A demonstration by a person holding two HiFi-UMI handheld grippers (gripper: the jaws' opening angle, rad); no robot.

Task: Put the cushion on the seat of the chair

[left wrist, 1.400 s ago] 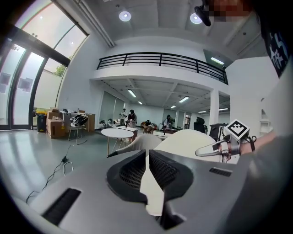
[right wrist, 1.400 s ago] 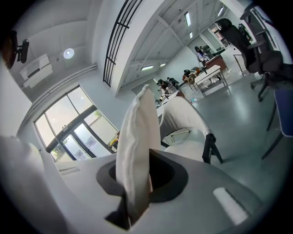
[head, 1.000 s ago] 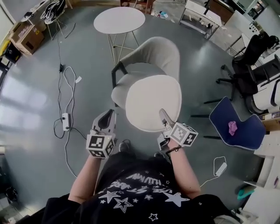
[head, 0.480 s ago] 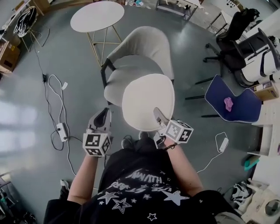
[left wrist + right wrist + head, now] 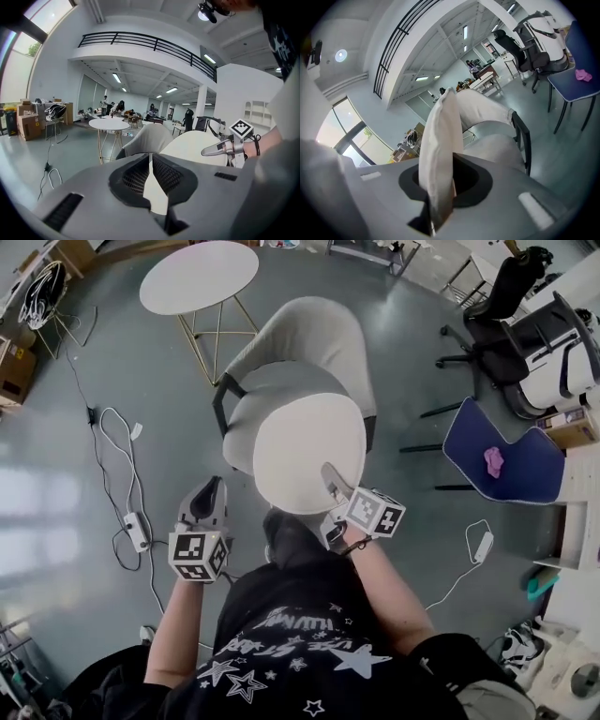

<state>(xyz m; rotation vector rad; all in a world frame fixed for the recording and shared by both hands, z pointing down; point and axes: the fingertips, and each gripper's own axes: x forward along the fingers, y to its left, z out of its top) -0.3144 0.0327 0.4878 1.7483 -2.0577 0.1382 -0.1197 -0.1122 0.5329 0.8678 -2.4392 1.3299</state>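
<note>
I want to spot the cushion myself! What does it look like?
Find the pale armchair in the middle of the grey floor. By its seat is a round cream cushion, pinched at its near edge by the right gripper. Unlike the round table beyond, it has no legs.

We're in a big open workspace, half office and half lab: polished grey floor [image 5: 159,371], office chairs [image 5: 514,287] at two o'clock, cardboard boxes [image 5: 13,371] at ten, a power strip [image 5: 137,531] trailing cable at nine, and (in the left gripper view) a railed mezzanine [image 5: 140,41] under strip lights.
</note>
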